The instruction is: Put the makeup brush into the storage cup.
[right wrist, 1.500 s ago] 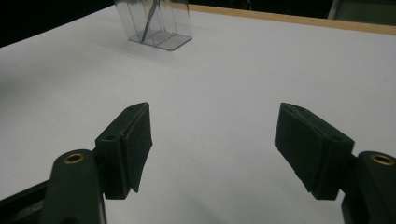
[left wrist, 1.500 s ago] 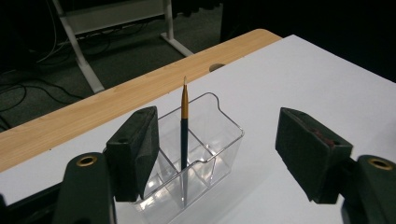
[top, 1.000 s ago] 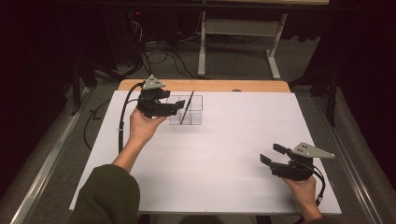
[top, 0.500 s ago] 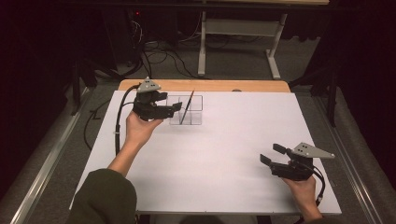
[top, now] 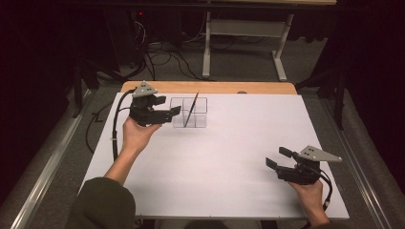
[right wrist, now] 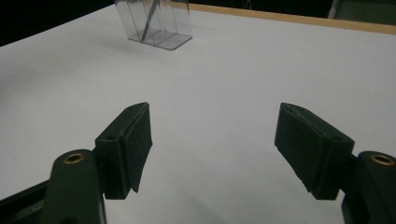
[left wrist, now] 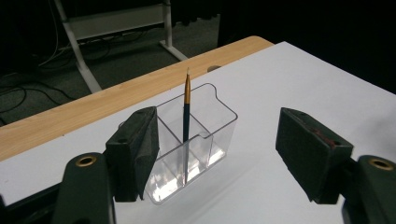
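From the high view, the left claw hovers at the far left of the bench, jaws apart and grasping nothing, its tips just beside the clear holder. A thin brush stands inside that holder, leaning, its tip poking above the rim. The left forearm runs in from the bottom edge, wrist bent so the claw points to the right at the holder's side wall. The right claw rests low at the near right, well apart from everything, released as well, hand beneath it near the bench edge.

Over to the left gripper view: the holder sits between the two spread jaws, nearer the left one, which looks to be touching or almost touching the wall. The brush stands in a middle compartment against a divider, dark handle below, a gold band near its tip. That brush looks light and stiff, slim enough to slip or twist between pads; the best hold seems to be the handle just above the rim. The holder is likely light, rigid plastic, smooth-walled, easy to skid or tip if nudged.

Right gripper view now: jaws wide apart over bare white bench, holding nothing, with the holder far off at the top.
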Tool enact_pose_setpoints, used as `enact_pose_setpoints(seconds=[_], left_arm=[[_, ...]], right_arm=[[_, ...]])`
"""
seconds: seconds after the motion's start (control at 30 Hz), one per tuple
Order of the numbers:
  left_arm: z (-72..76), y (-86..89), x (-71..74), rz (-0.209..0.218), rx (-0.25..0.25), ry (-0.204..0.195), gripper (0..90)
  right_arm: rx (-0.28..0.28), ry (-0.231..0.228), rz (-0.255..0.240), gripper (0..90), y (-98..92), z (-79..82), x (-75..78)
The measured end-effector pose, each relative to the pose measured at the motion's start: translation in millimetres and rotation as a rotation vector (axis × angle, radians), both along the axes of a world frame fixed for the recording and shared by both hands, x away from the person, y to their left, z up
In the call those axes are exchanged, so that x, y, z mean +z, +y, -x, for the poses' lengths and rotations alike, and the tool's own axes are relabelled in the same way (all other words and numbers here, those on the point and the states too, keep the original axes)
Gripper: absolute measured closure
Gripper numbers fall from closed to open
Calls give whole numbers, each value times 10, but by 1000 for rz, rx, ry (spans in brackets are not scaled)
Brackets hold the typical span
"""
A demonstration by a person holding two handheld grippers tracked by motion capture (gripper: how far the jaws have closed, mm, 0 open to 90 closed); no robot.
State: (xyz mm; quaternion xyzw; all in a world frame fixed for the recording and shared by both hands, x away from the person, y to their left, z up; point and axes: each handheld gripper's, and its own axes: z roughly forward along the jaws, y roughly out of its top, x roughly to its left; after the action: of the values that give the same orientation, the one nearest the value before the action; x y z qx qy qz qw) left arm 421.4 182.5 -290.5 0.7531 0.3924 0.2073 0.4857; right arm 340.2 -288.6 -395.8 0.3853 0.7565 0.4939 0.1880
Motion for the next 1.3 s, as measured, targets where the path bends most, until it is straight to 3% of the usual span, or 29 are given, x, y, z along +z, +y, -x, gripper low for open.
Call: enact_pose_setpoints(seconds=[1.3], left_arm=[[262, 216, 8, 37, 6, -19, 298]], right_arm=[[0, 5, -4, 291, -1, -5, -4]])
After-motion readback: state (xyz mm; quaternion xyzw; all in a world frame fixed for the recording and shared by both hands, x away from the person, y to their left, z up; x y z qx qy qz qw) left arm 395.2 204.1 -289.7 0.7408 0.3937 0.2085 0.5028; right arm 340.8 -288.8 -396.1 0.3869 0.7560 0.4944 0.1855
